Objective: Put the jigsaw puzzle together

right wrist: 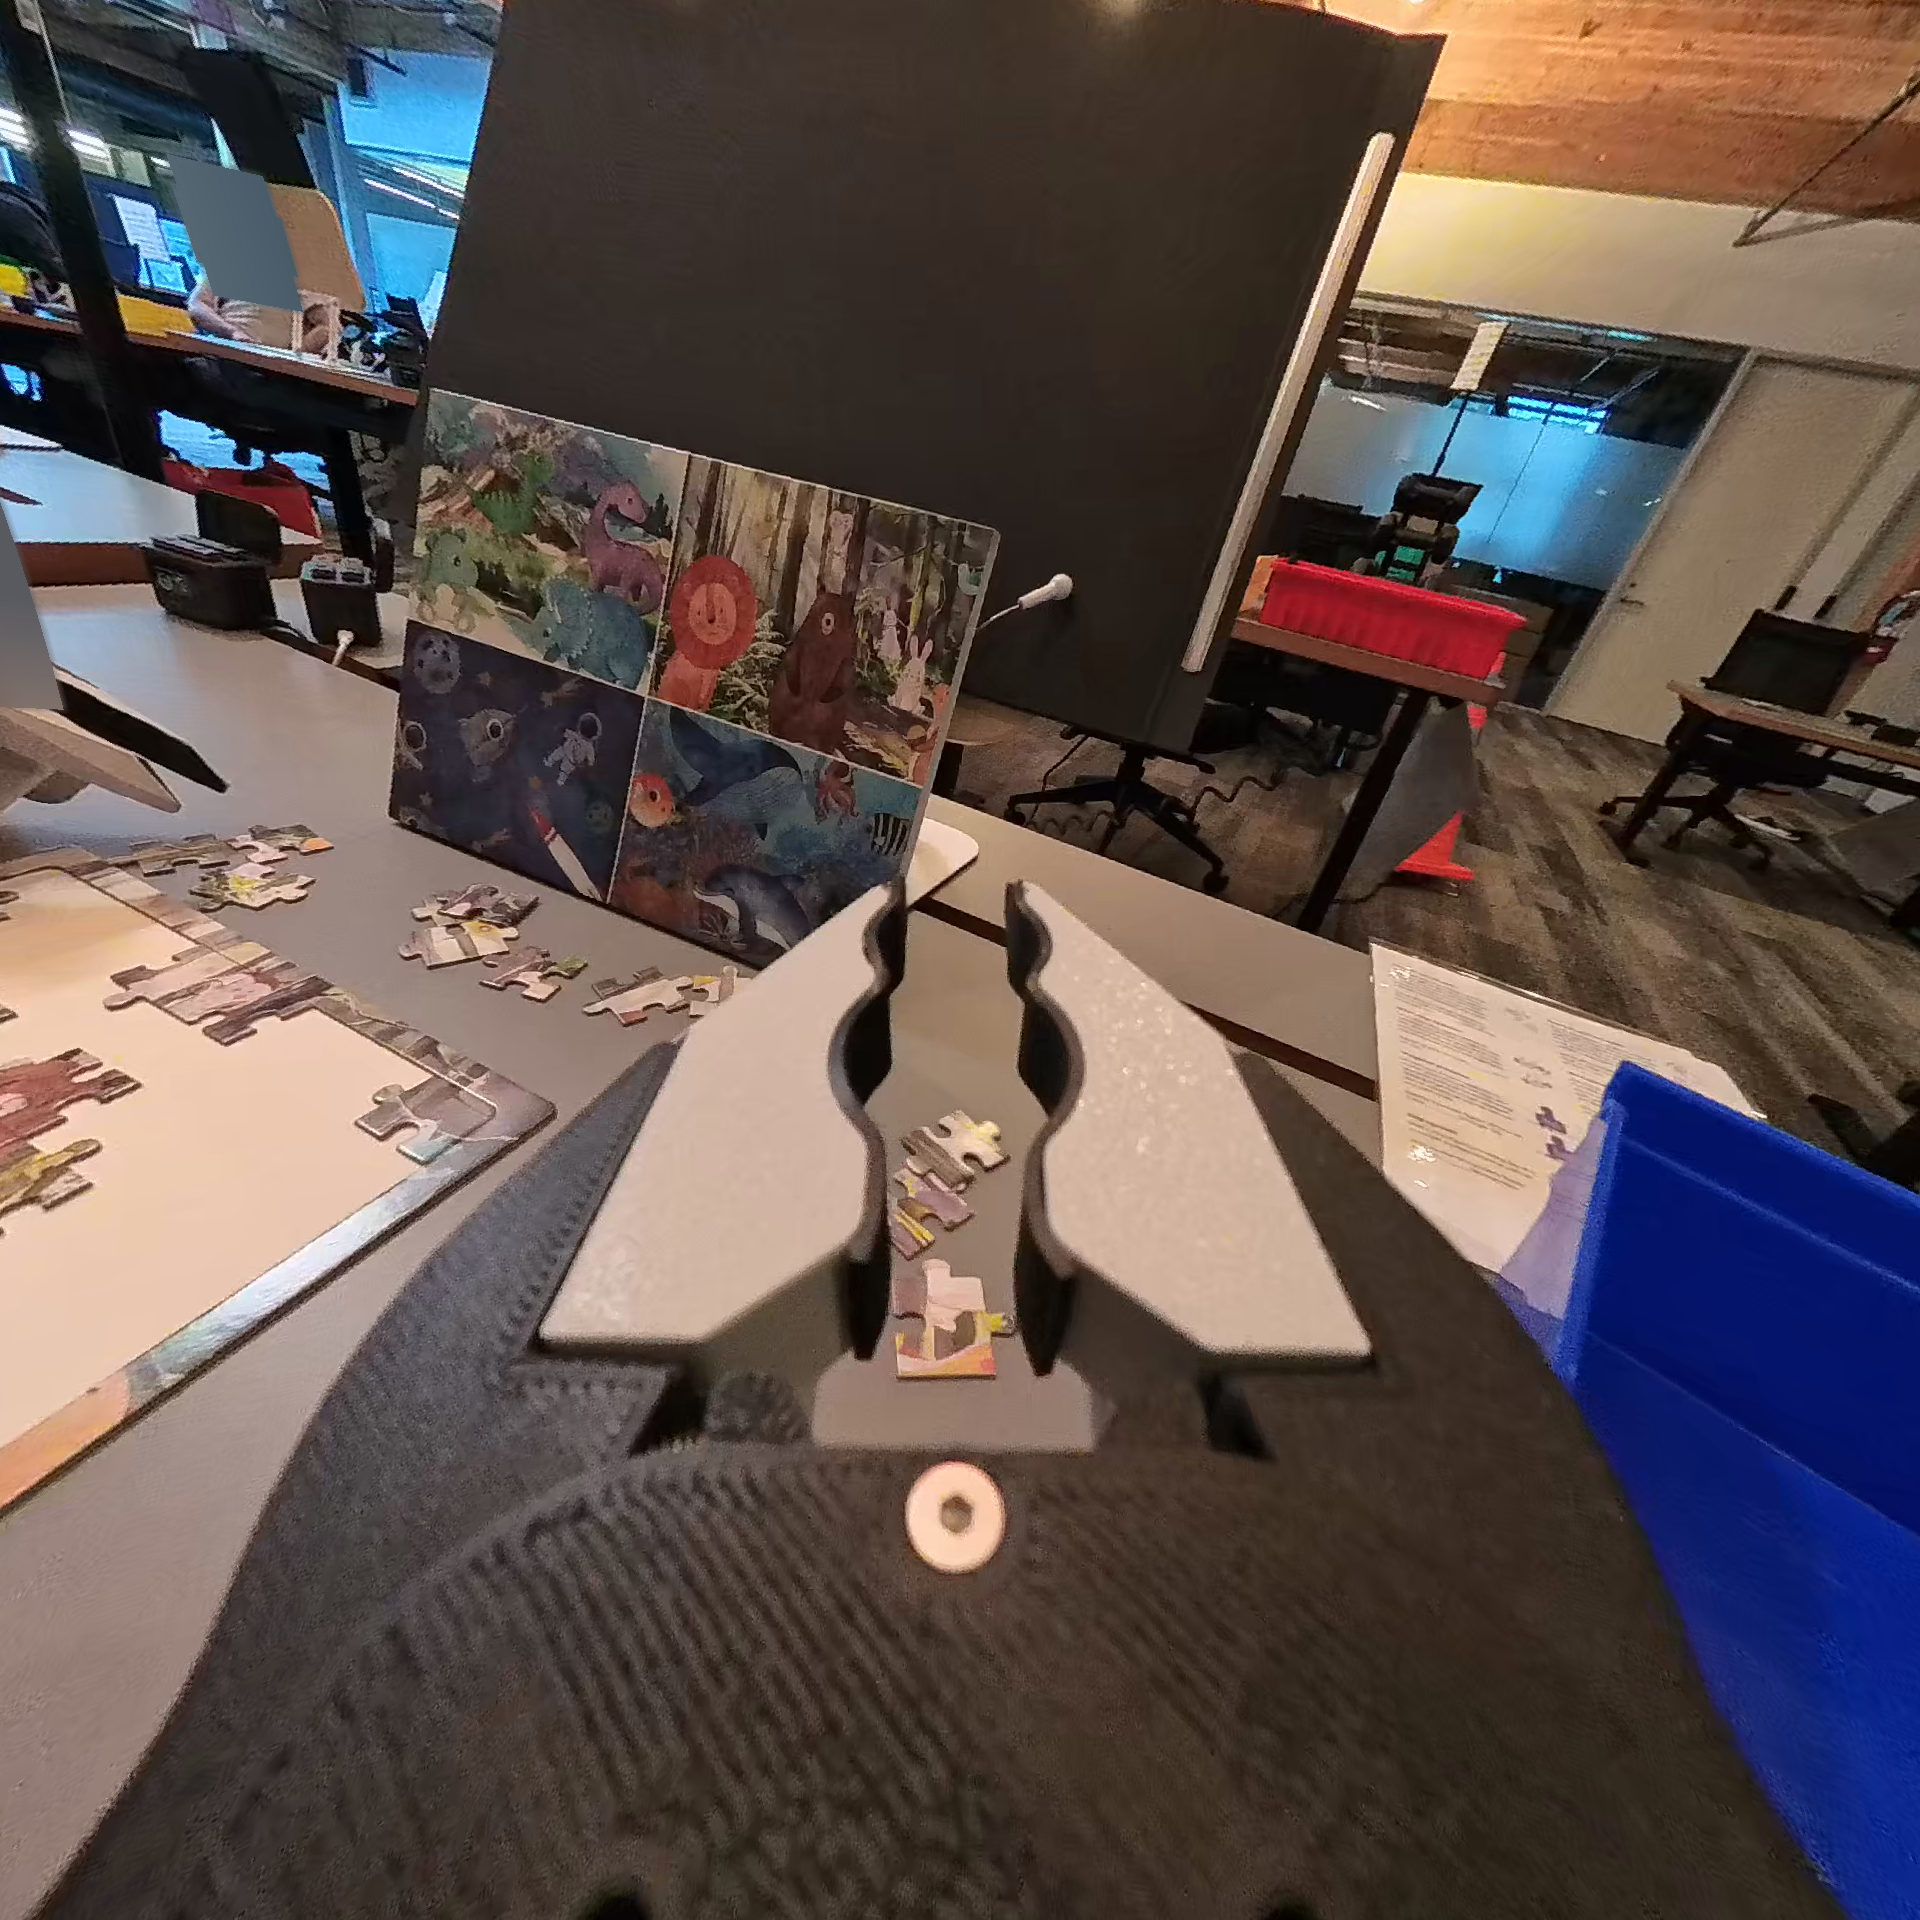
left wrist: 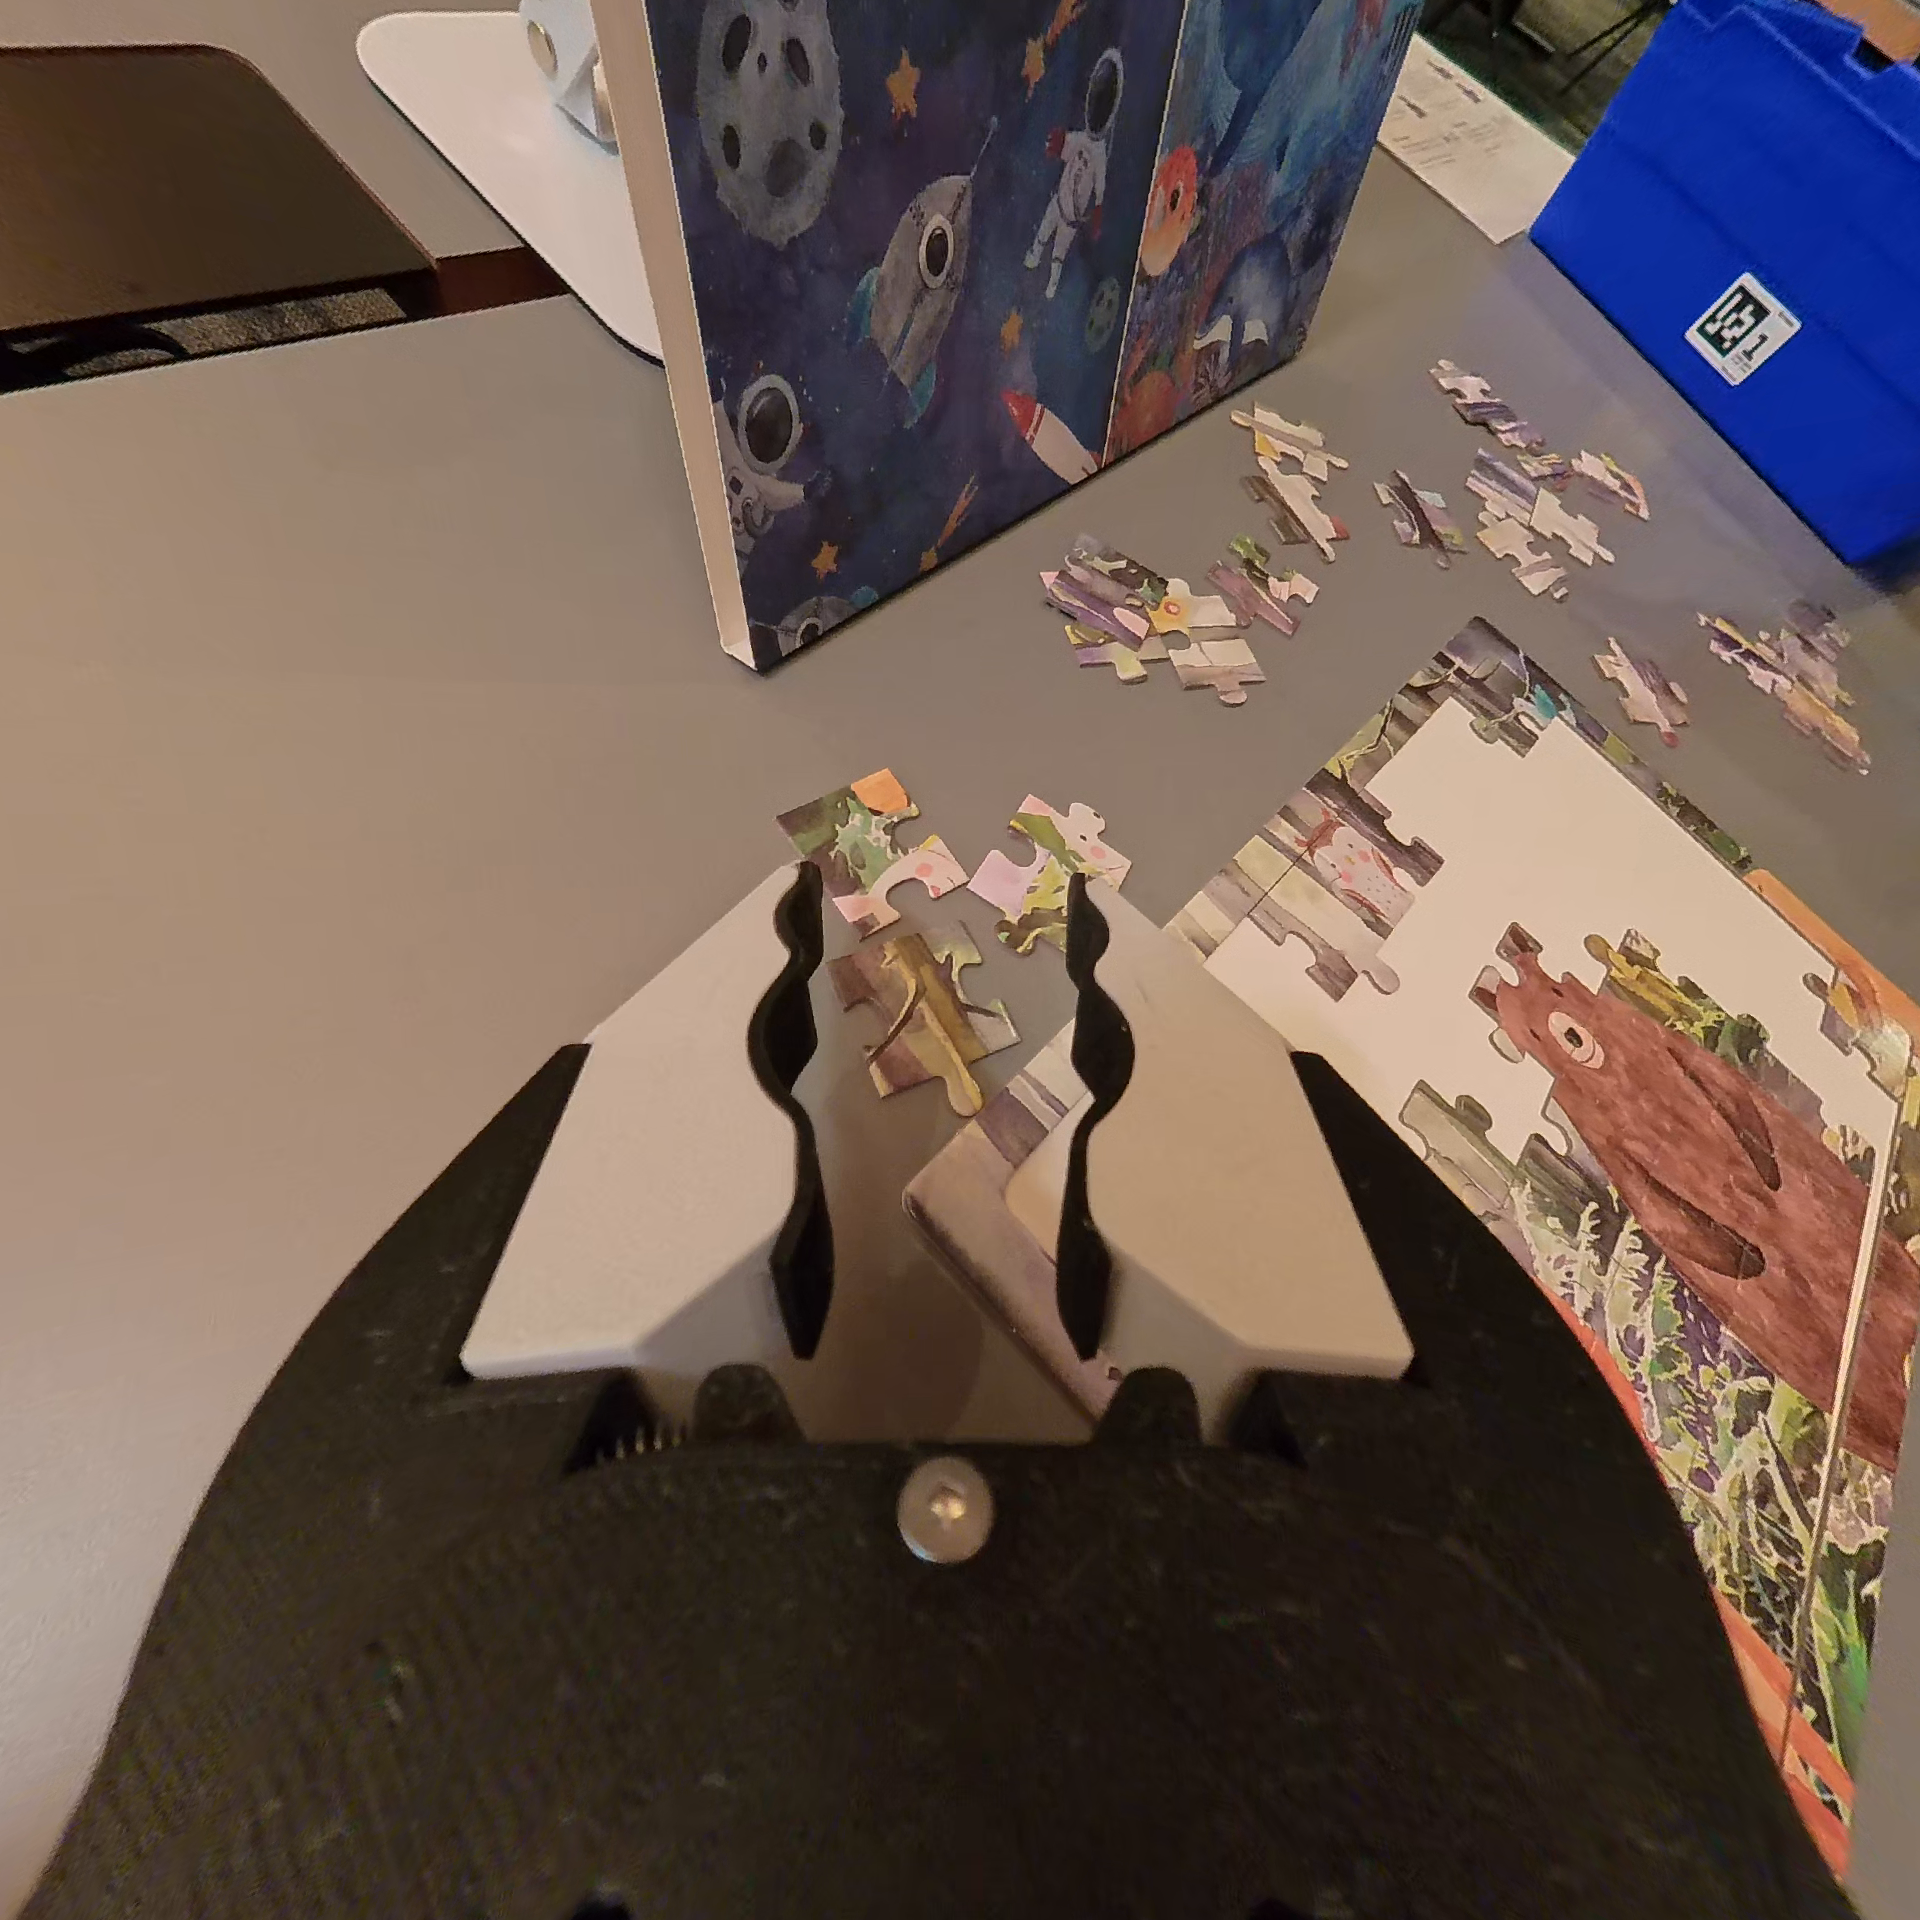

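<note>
Two claws agape, empty | left claw (left wrist: pixel 945 894): loose piece (left wrist: pixel 928 1010) between fingers | right claw (right wrist: pixel 954 914): pieces (right wrist: pixel 940 1195) beneath, on worktop (right wrist: pixel 312 727)

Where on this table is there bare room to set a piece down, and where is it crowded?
The grey table is bare to the left of the picture box and the left gripper. The white middle of the puzzle tray is also unfilled. It is crowded between the box, the tray and the blue bin, where loose pieces lie scattered.
</note>
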A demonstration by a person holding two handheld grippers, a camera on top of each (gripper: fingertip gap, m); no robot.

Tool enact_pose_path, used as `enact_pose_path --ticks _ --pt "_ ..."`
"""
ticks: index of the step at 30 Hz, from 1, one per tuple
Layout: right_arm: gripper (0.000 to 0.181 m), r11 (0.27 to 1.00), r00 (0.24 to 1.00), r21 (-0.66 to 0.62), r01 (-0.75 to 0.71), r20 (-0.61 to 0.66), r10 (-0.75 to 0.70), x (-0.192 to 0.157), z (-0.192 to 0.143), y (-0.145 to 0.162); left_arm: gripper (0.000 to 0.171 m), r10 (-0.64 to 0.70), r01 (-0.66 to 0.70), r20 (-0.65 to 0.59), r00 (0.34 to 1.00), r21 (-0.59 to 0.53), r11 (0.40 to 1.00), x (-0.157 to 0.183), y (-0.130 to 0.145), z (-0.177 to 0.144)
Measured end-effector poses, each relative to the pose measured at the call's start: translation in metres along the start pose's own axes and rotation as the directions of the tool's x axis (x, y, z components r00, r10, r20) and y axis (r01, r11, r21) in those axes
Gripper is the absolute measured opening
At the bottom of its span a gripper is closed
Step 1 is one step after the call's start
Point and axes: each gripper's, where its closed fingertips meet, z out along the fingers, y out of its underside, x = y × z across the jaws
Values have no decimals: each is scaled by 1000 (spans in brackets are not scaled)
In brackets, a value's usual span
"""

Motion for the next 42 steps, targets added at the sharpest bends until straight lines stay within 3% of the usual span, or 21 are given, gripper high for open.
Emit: enact_pose_path --ticks 32,37,42 --pt "23 1000 998 -26 8 69 -6 -19 10 9 46 1 -1 1 1000 -3 1000 0 1 0" --pt "33 997 949 -59 -58 305 73 -75 22 14 46 -6 6 -2 1000 2 1000 0 0 0" --pt "57 954 727 -285 -98 634 264 -199 33 38 46 43 -37 -75 996 84 996 18 -11 -7"
